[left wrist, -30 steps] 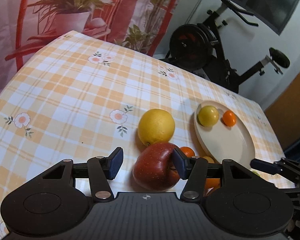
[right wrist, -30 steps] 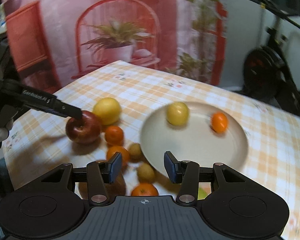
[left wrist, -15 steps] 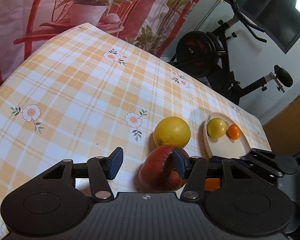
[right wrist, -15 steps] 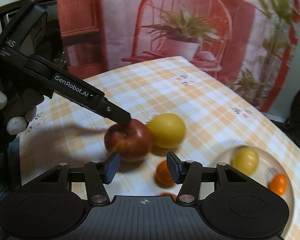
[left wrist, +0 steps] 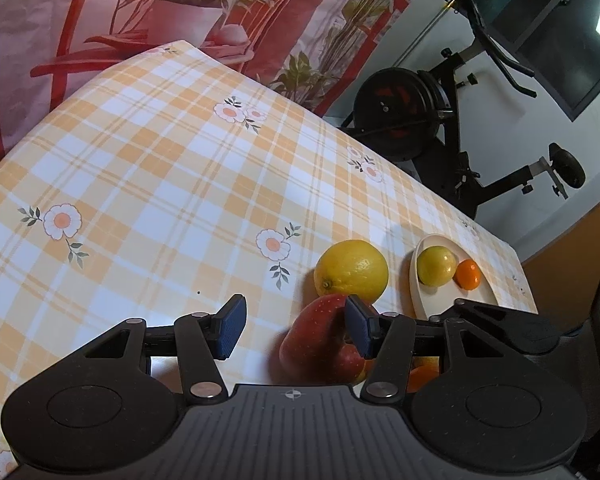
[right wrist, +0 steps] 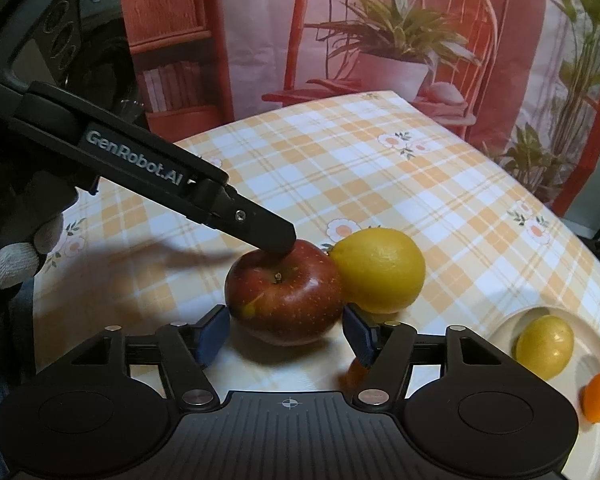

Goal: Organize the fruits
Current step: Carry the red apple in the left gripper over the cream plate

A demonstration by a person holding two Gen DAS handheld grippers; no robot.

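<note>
red apple (right wrist: 284,296) between spread right gripper (right wrist: 286,334) pads, ungrasped, jaws just opening | left gripper (left wrist: 296,326) released, one finger atop apple | lemon (right wrist: 380,270) touching

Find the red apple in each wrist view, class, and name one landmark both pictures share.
Left wrist view: red apple, low and right of centre, against the right blue pad.
Right wrist view: red apple, centre, between the blue pads.
Shared landmark: the large yellow lemon touching it.
</note>
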